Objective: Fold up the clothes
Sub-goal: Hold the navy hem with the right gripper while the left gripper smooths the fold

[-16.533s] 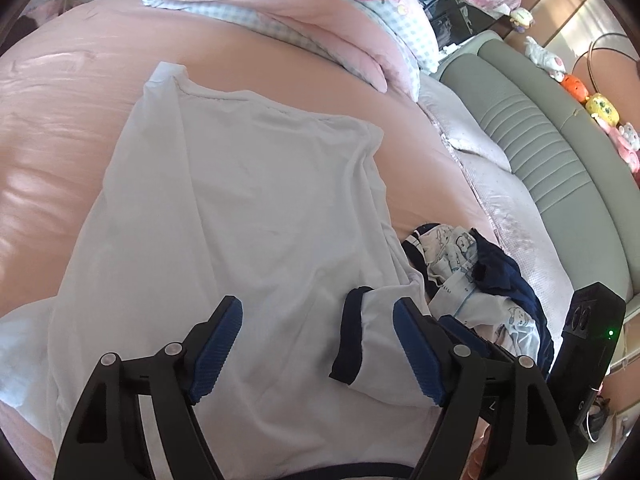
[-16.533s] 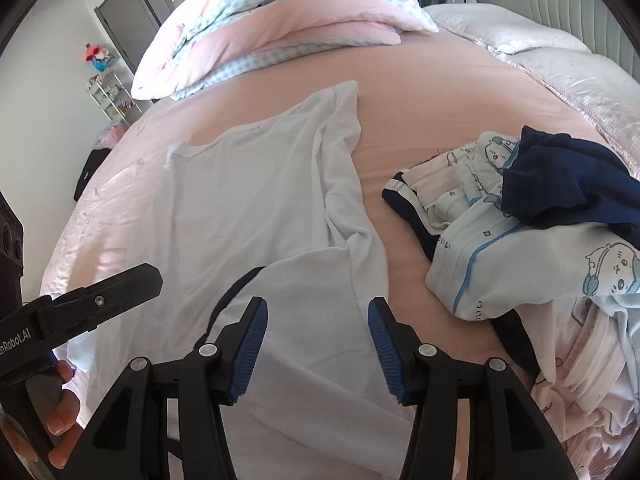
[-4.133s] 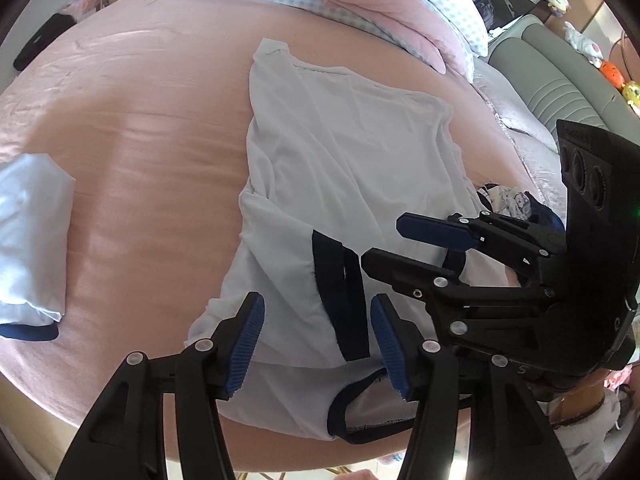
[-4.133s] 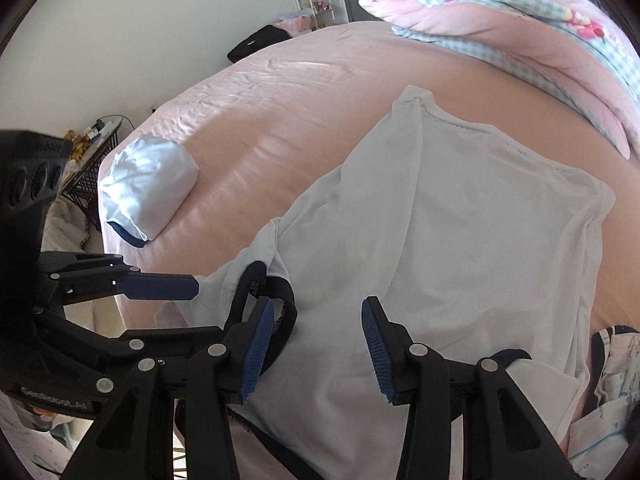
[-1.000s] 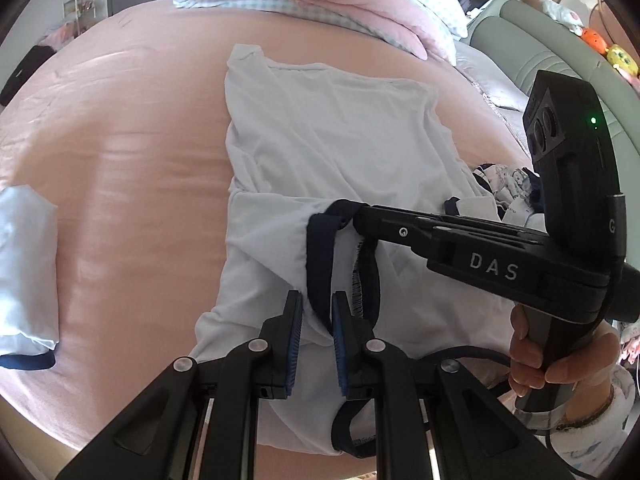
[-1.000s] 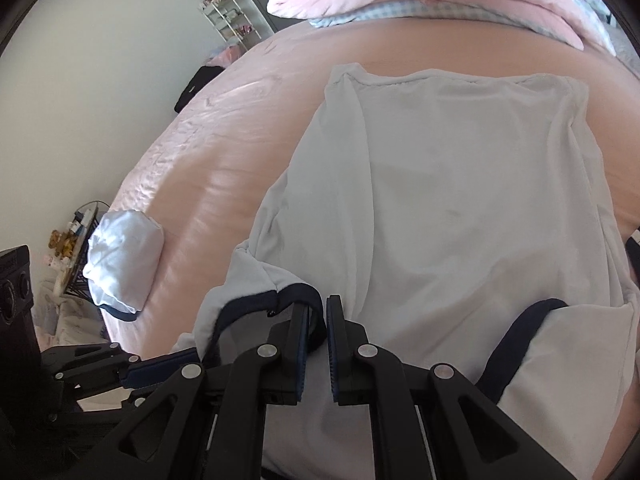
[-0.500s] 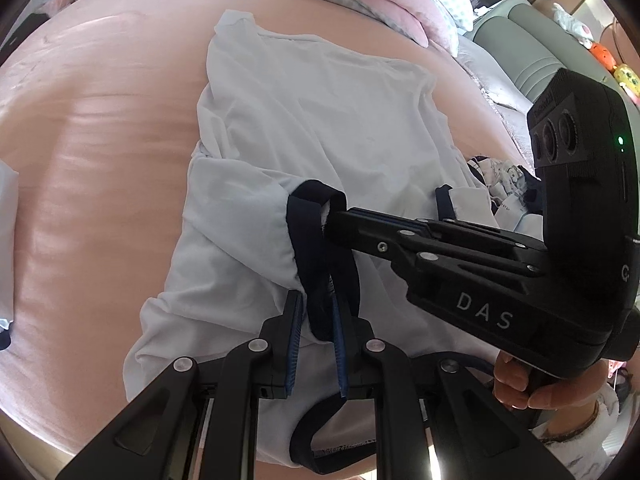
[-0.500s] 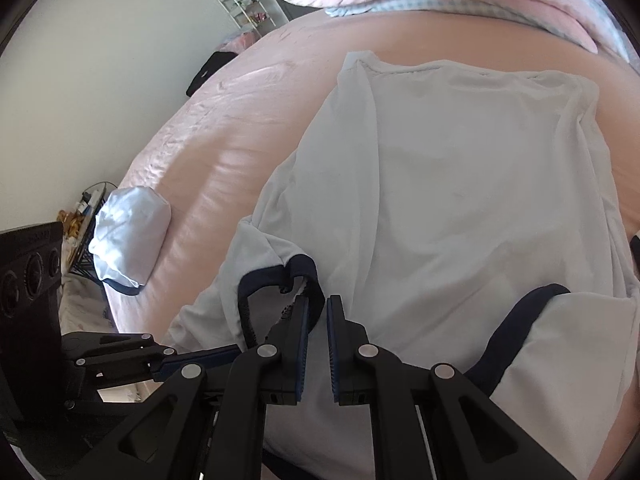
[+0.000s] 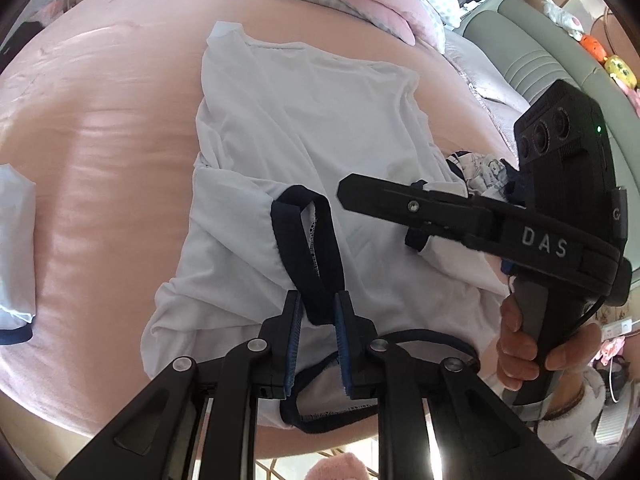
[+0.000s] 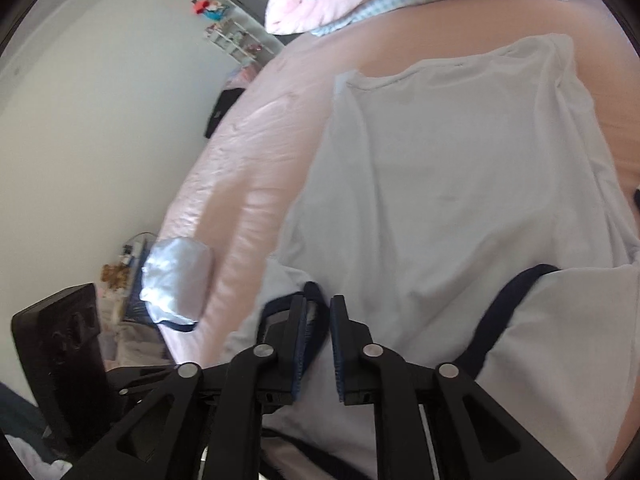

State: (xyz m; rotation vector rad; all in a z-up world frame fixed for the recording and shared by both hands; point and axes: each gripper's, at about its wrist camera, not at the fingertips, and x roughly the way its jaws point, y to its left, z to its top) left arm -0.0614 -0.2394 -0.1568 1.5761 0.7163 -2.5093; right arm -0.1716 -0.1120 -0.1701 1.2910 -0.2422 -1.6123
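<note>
So the left gripper (image 9: 317, 312) is caught mid-release: its jaws are opening, though the navy sleeve cuff (image 9: 308, 248) is seen between the blue pads and looks barely let go, if at all. A second ago that same cuff was clamped tight by both tools at once; now the right gripper (image 10: 319, 332) is opening too and is already pulled clear, with a visible gap between its pads and only a bit of the dark cuff behind them (that view is smeared, so contact can't be fully ruled out). In the left wrist view the right tool is held off to the side in a hand (image 9: 520, 344), its tips above the shirt, not on the sleeve. The white T-shirt (image 9: 312, 128) is laid flat on the pink bed (image 9: 100, 128), with the left sleeve now folded inward over the body, which it wasn't four seconds back. An already folded white garment (image 9: 16, 248) is parked at the bed's edge. Sleeve fold looks done on this side; lengthwise folding is probably next.
</note>
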